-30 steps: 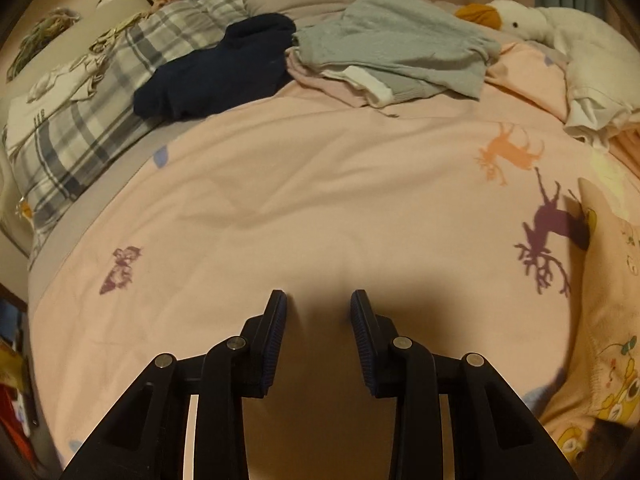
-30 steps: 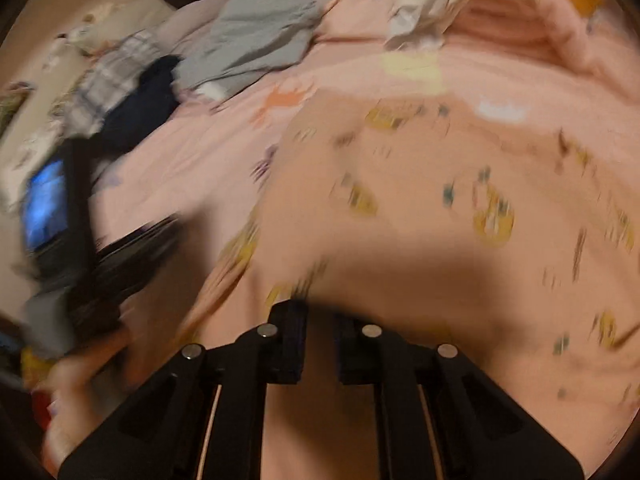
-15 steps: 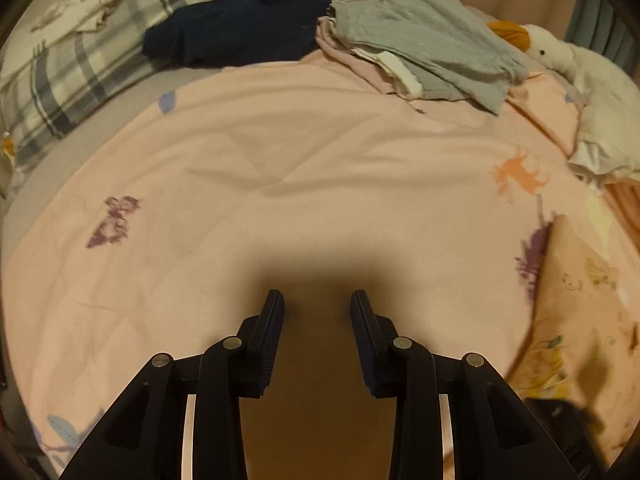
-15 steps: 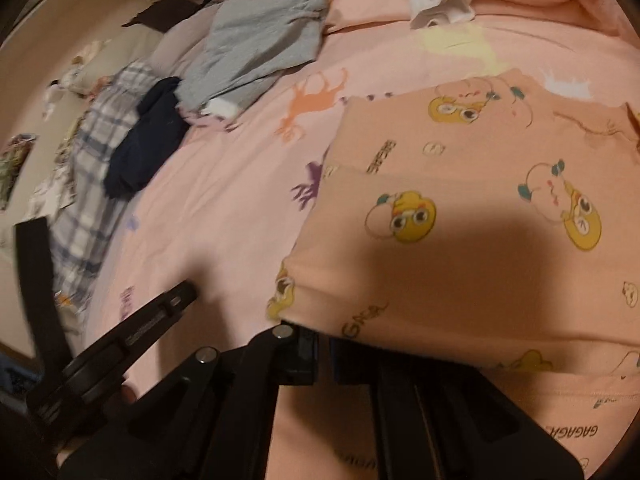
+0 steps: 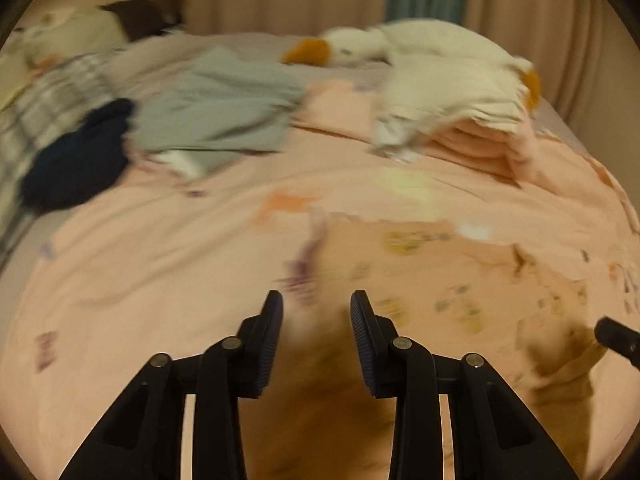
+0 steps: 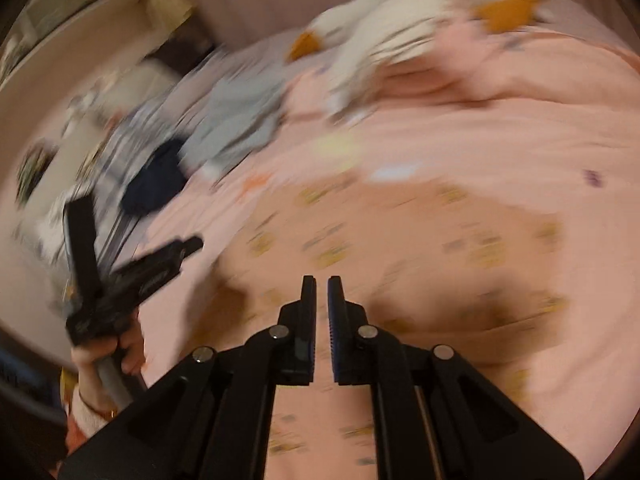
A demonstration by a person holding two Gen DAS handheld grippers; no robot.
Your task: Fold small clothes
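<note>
A peach garment with yellow cartoon prints (image 5: 460, 280) lies spread flat on the pink bedspread (image 5: 160, 260); the picture is blurred by motion. My left gripper (image 5: 316, 308) hovers open over the garment's left edge with nothing between its fingers. In the right wrist view the same garment (image 6: 400, 248) fills the middle. My right gripper (image 6: 321, 292) hangs above it, its jaws opening from a narrow gap with no cloth in them. The left gripper (image 6: 192, 245) also shows there at the left, held in a hand (image 6: 108, 356).
At the back of the bed lie a grey garment (image 5: 216, 116), a navy one (image 5: 76, 160) and plaid fabric (image 5: 48, 96). A stack of white and pink cloth (image 5: 448, 100) sits back right beside a white plush duck (image 5: 360, 46). Curtains close the background.
Half a second ago the right gripper was clamped on the garment's near edge; now its jaws are free of it. Both grippers have lifted, and the left has swung right toward the garment.
</note>
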